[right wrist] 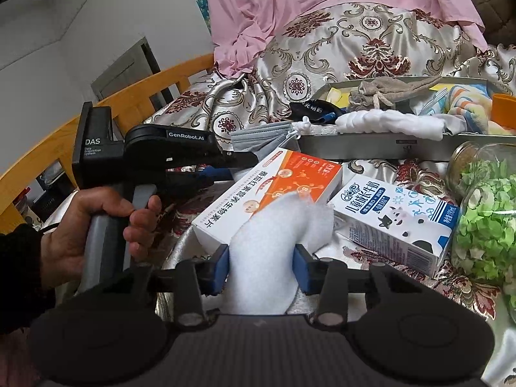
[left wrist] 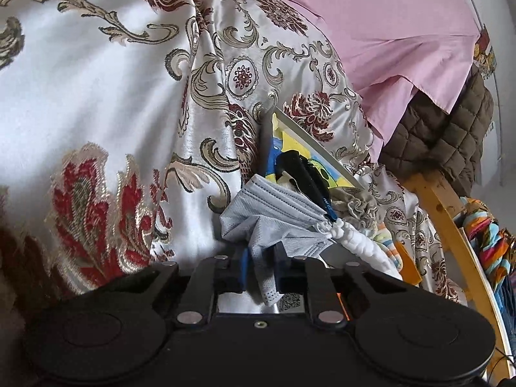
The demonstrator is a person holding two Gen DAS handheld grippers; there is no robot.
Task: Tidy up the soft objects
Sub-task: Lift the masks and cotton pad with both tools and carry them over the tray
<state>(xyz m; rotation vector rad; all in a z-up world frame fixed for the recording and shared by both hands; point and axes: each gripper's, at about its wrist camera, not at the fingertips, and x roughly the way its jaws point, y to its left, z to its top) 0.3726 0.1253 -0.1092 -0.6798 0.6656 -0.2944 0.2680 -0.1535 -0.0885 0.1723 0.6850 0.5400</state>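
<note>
1. Right now my left gripper is clamped on the grey mask, pads pinching a bunched fold near one end. Most of the mask hangs free ahead of the jaws, w/ its far end touching the tray rim. Risk: thin pleated fabric slides out if I lift fast, since the hold is only on a crumpled edge.
2. Mask's ear loop sits right by the twisted white cloth and a black item in the tray. Could snag and drag those out when I pull. I can't tell if the loop is actually hooked.
3. Right gripper is squeezing the white pad, jaws about half apart around it, fluffy bulk bulging up btwn them. Soft stuff compresses, so grip may feel firm yet creep loose. Pad hovers over the orange box, maybe touching it.
4. Swinging the right side toward the tray could knock that box or the milk carton. Glass jar w/ green bits lies just beside the carton; a shove could roll it on the slick satin cloth.
5. Both grippers are near each other by the tray's left end. Moving both at once = likely clash, so I'd go one at a time.
6. Tray is already crowded w/ towels; extra pieces may spill over the low rim.
</note>
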